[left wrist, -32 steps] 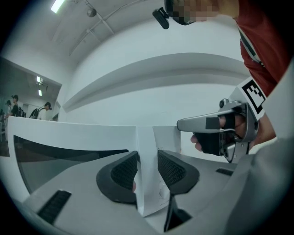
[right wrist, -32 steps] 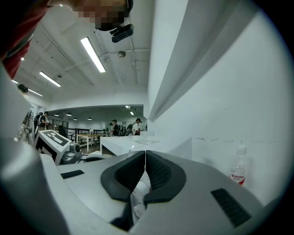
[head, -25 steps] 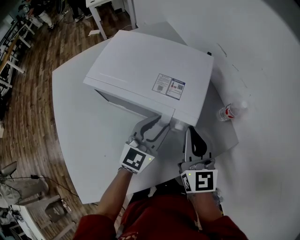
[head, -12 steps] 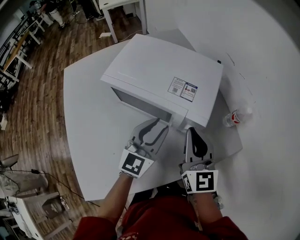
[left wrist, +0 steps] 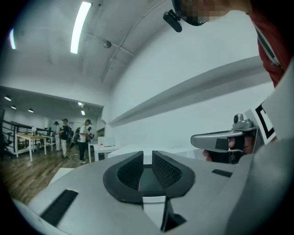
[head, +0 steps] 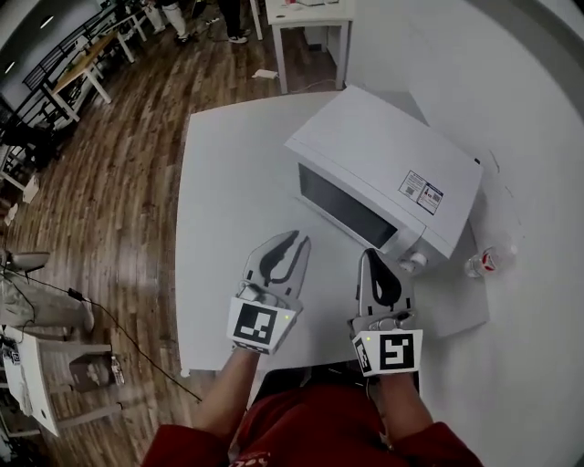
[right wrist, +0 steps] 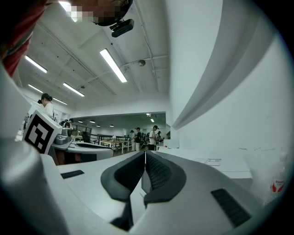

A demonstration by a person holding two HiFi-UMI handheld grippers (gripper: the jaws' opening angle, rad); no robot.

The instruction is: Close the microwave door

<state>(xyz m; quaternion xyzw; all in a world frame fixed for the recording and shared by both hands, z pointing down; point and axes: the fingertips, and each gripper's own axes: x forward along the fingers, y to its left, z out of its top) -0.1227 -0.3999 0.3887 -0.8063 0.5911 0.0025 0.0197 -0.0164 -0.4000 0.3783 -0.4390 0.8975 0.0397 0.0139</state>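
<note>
- Plainly, the microwave [head: 383, 169] sits on the white surface [head: 228, 210] toward 1 o'clock in the head view, with its front turned to 7 o'clock.
- Its door [head: 342, 208], with a dark window, lies flush against the body, so it reads as closed. A knob [head: 415, 261] shows at the front's right end and a label [head: 420, 191] on the top.
- At 6 o'clock of the door hangs the left gripper [head: 286, 239], near it but apart, pointing toward 12 o'clock. Its jaws stand a narrow slit apart and are closing, with nothing between the ribbed pads.
- At 3 o'clock of that one is the right gripper [head: 373, 257], its tip near the knob, at the knob's 9 o'clock. No contact shows. Its jaws meet at the tips and hold nothing.
- Each gripper carries a marker cube [head: 258, 324] at its 6 o'clock end, where the person's hands grasp it. Red clothing [head: 310, 429] fills the bottom edge.
- A clear bottle [head: 484, 263] with a red label stands at 4 o'clock of the microwave, just beside its right end.
- Wood floor [head: 109, 182] spreads at 9 o'clock, with a dark cable [head: 119, 328] lying on it.
- Another white table [head: 310, 18] stands at 12 o'clock, well apart, and people [head: 228, 14] stand beside it.
</note>
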